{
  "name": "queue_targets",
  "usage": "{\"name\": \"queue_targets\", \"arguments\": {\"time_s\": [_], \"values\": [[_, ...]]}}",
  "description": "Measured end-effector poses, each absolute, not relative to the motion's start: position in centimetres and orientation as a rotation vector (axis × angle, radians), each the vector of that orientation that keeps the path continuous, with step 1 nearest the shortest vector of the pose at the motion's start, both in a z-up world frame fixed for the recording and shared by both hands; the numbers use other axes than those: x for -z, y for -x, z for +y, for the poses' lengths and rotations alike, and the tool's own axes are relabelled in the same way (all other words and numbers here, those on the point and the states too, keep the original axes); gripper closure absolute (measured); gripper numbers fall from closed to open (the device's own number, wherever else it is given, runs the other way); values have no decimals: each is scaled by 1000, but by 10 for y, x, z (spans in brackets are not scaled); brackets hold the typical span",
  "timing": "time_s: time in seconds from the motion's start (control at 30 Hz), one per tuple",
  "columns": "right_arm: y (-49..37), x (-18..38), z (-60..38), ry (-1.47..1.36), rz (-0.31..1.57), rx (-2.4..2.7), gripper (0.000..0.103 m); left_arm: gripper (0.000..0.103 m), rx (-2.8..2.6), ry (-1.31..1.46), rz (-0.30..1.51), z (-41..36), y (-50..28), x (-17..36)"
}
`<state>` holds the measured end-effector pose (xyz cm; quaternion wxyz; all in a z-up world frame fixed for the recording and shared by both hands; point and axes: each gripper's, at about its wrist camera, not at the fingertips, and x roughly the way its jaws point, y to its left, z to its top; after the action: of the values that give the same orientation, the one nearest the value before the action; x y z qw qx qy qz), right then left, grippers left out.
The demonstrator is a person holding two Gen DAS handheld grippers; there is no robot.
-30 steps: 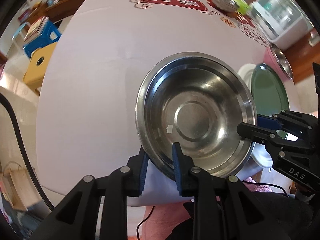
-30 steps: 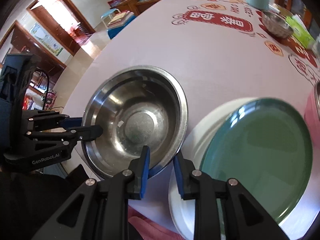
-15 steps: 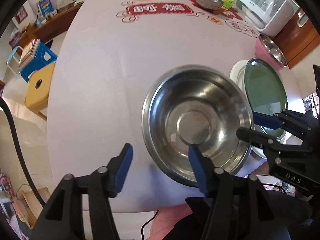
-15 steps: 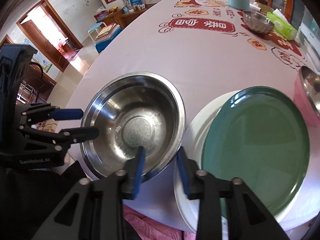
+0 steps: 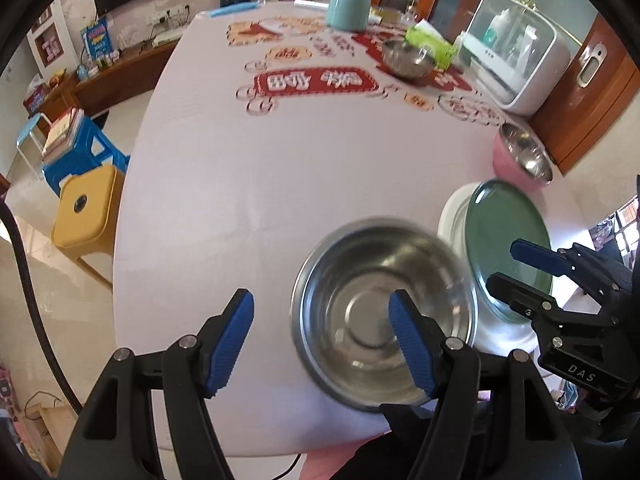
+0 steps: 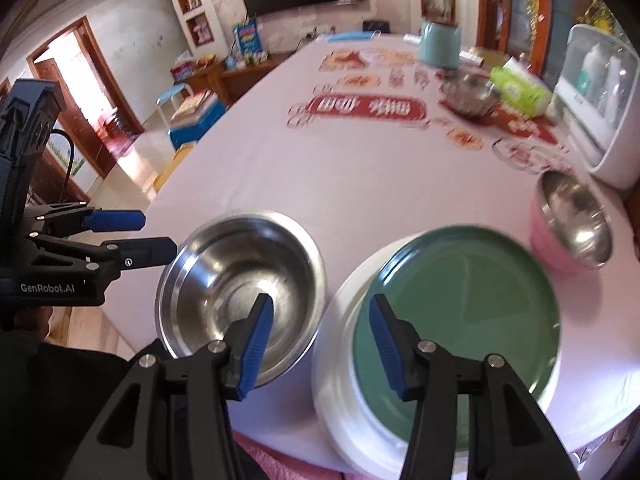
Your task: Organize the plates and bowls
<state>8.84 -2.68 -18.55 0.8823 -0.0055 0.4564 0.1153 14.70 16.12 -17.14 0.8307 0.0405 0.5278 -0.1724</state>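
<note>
- My view takes in the table (image 6: 360, 168), spread with a white cloth printed in red at its far end.
- The white plate (image 6: 340, 344) sits at the near edge with the green plate (image 6: 460, 320) stacked on it.
- The steel bowl (image 6: 240, 280) rests empty and upright on the table just left of the plates, near the front edge.
- A pink bowl with a steel lining (image 6: 572, 224) stands beyond the plates on the right; a smaller steel bowl (image 6: 470, 96) sits far back.
- My left gripper (image 5: 322, 338) has just been opening; its jaws stand wide apart, above the steel bowl's left rim, holding nothing.
- My right gripper (image 6: 320, 344) has also just been opening, partly spread and empty, over the gap between bowl and plates.
</note>
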Motion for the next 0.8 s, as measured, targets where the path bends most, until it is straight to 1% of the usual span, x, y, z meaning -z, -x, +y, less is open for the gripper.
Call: {"name": "queue_targets", "arguments": {"time_s": [0.37, 0.8], "values": [[-82, 158, -79, 17, 770, -159, 53, 34, 332, 7, 922, 120, -155, 130], [-79, 143, -159, 69, 709, -161, 53, 34, 351, 19, 926, 25, -153, 117]]}}
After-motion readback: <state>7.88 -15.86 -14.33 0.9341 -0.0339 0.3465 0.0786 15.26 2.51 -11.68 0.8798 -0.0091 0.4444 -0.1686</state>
